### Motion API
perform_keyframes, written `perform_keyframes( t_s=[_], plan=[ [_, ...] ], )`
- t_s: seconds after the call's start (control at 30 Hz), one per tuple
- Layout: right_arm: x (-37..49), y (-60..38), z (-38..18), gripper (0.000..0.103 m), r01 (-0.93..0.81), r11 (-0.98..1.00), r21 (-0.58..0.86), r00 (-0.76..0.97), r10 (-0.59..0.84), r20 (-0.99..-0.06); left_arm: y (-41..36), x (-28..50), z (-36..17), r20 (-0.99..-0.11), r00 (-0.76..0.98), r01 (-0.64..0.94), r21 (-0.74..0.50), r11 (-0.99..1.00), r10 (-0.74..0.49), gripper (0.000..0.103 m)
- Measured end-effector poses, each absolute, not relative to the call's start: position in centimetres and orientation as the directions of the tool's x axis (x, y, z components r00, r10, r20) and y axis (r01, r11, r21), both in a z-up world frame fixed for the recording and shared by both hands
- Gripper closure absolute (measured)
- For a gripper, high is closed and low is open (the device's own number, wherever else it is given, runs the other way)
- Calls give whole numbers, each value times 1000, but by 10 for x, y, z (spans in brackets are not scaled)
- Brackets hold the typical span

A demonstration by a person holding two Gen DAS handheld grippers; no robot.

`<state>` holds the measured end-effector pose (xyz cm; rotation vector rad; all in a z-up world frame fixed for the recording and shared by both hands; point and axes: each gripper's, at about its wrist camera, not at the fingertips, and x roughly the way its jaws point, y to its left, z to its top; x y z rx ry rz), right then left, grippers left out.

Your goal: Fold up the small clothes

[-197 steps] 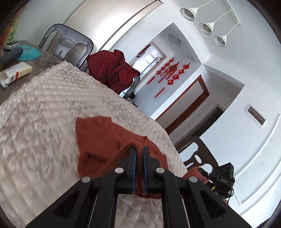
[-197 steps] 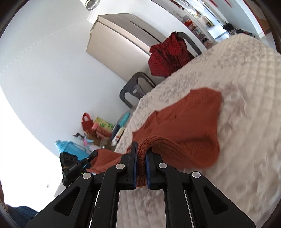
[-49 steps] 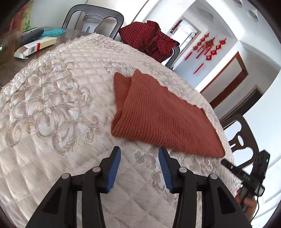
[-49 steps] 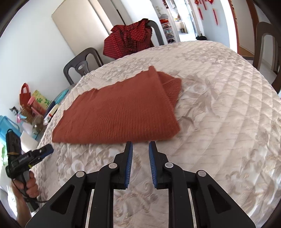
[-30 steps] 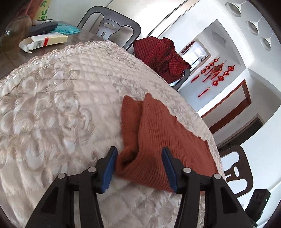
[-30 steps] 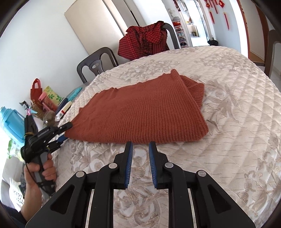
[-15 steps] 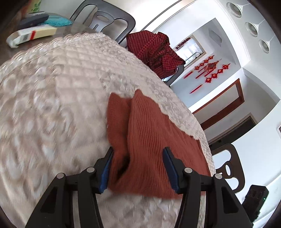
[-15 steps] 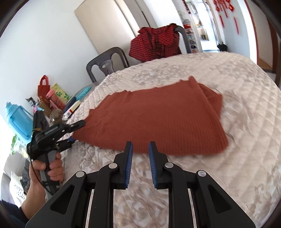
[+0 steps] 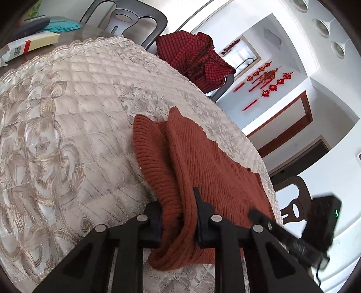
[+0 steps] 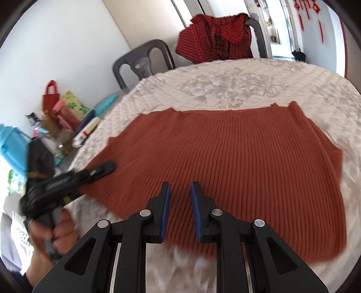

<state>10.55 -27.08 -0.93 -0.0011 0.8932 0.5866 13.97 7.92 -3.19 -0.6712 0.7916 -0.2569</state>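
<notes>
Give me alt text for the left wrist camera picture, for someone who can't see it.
The left gripper has just closed on the bunched near edge of a folded rust-red knitted sweater lying on a cream quilted tablecloth. Behind the table, a red checked garment hangs over a dark chair, and the right gripper shows blurred at lower right.

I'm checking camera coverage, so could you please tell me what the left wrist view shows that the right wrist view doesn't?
Only the left wrist view shows the left gripper, whose jaws have just closed on the sweater's thick folded edge, and a brown door frame. Only the right wrist view shows the right gripper over the cloth, its narrow jaws gripping nothing, and a blue bottle. Both show the sweater, the quilt and the red garment on a chair.
</notes>
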Motion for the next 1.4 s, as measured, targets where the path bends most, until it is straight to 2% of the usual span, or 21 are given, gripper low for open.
perform_keyframes(
  t_s=[0.3,0.73,0.93,1.2,1.3,1.4],
  plan=[
    [154,-258,-12,84,-445,861,248,476,462,-748,87,139,-36,-546,677,-18,-683,730,-493,81],
    [52,-291,-22,84,-495,802,336,403,554,-729,90,137,-36,-510,673,13,-717,697,-537,81],
    [35,-332,-13,84,-437,833,340,467,533,-705,85,138,-25,-506,666,27,-718,695,-548,83],
    [27,-398,-8,84,-299,883,363,558,470,-684,21,147,49,-405,644,226,-710,667,-649,84],
    [25,-414,-5,84,-267,890,370,585,455,-671,-20,159,63,-392,608,292,-698,654,-690,84],
    [24,-425,-1,84,-246,894,376,605,444,-661,-67,172,59,-417,554,333,-683,650,-721,84]
  ],
)
